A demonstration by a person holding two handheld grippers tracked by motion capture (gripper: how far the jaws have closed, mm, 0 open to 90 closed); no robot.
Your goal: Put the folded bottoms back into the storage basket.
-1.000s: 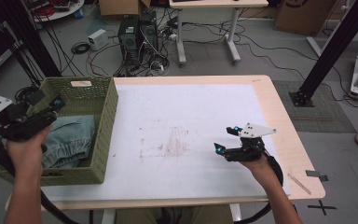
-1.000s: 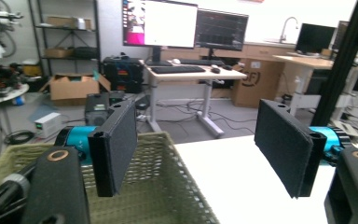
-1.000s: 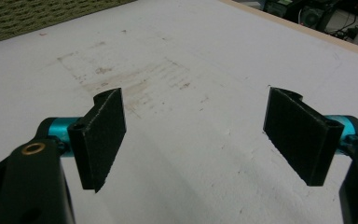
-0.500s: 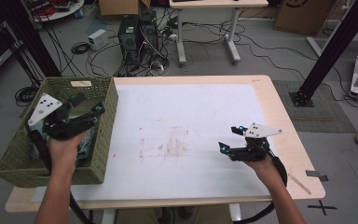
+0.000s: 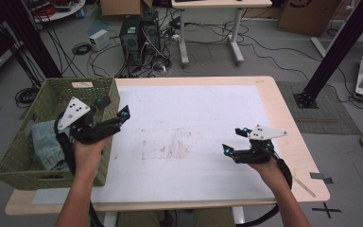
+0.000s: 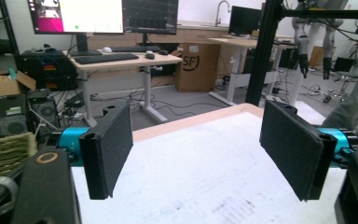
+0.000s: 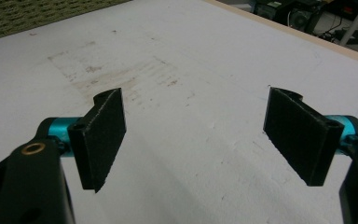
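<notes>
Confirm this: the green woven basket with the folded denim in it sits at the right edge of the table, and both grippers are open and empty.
Not quite. The high view shows the green woven basket at the left edge of the table, not the right. The rest stands: folded denim lies inside it, and the left gripper and right gripper are both open and empty.

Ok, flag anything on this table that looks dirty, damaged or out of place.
The white table cover carries a brownish smudged stain near its middle, with faint scuff lines around it. In the green basket at the left edge, the blue cloth lies crumpled. Nothing looks spilled or broken.
</notes>
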